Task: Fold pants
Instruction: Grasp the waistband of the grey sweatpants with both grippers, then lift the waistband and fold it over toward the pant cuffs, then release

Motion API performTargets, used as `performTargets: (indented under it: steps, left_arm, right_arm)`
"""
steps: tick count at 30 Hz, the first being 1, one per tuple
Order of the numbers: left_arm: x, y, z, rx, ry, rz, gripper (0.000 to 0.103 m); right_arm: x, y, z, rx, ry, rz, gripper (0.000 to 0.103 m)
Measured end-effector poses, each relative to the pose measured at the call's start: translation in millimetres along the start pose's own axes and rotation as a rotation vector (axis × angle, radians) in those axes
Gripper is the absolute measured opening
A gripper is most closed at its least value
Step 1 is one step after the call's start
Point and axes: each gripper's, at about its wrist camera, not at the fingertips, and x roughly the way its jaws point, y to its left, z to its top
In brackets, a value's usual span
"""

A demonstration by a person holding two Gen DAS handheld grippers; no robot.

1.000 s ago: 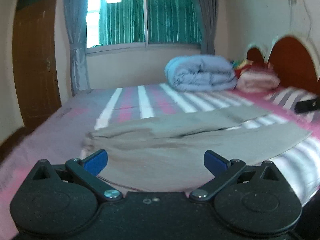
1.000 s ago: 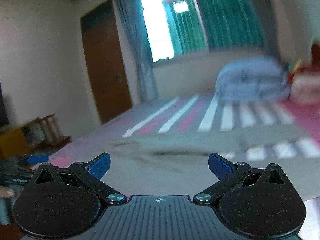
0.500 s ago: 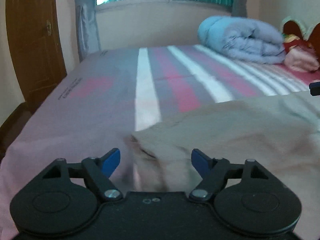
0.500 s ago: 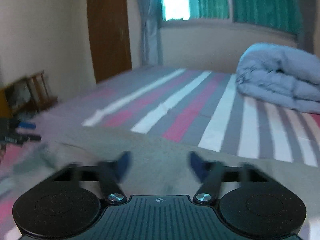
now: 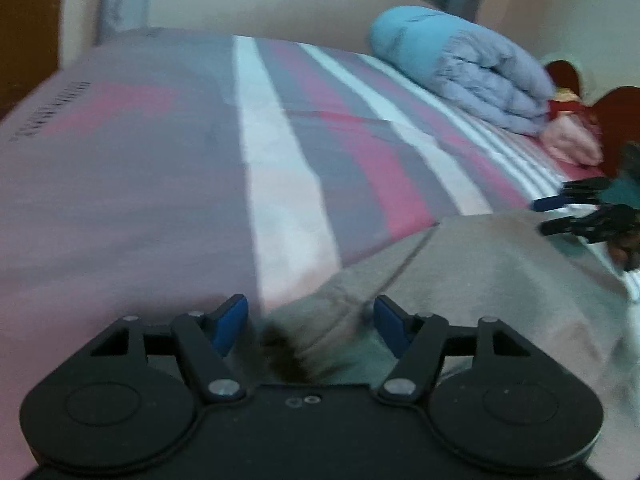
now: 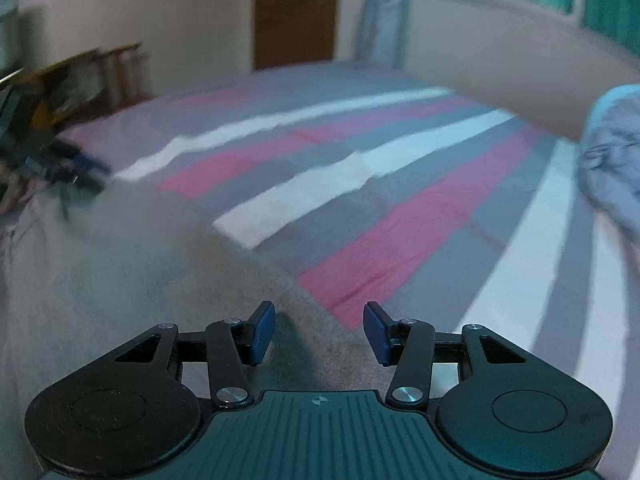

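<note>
Grey-beige pants (image 5: 492,276) lie flat on the striped bed. My left gripper (image 5: 310,326) is open, low over the pants' near left corner, and cloth lies between its blue pads. My right gripper (image 6: 319,332) is open over the pants' far edge (image 6: 160,280), with cloth under its jaws. The right gripper also shows at the right edge of the left wrist view (image 5: 576,212). The left gripper shows blurred at the left of the right wrist view (image 6: 60,168).
The bed has a pink, grey and white striped sheet (image 5: 280,152). A rolled blue-grey duvet (image 5: 460,68) and pink pillows (image 5: 572,140) lie by the headboard. A brown door (image 6: 296,8) and a small wooden shelf (image 6: 116,68) stand beyond the bed.
Both grippers have dropped and closed in on the pants' edge, each partly narrowing its jaws. The views have tilted down toward the bed.
</note>
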Motion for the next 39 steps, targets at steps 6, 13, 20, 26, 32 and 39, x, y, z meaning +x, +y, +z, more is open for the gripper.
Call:
performTargets:
  steps: [6, 13, 20, 26, 32, 39]
  left_arm:
    - [20.6, -6.0, -0.5, 0.06, 0.01, -0.008, 0.047]
    - [-22.2, -21.1, 2.5, 0.147, -0.112, 0.026, 0.014]
    - [-124.9, -71.6, -7.5, 0.292, -0.294, 0.001, 0.014]
    - [-187.5, -118.8, -66.0, 0.352, -0.318, 0.015, 0.014]
    - [-180.8, -135.8, -155.5, 0.161, -0.216, 0.048, 0.029]
    - [-208.6, -150.6, -208.7, -0.182, -0.303, 0.136, 0.044]
  right_arm:
    - [19.2, -16.5, -3.4, -0.019, 0.094, 0.085, 0.049]
    - [-13.7, -5.9, 6.5, 0.032, 0.068, 0.086, 0.008]
    - [-134.7, 65.5, 19.0, -0.068, -0.096, 0.005, 0.008]
    - [-233.1, 148.7, -12.5, -0.165, -0.169, -0.035, 0.008]
    - [-253.4, 230.6, -97.9, -0.095, -0.121, -0.046, 0.016]
    - [-275.0, 265.6, -173.2, 0.301, -0.181, -0.138, 0.034]
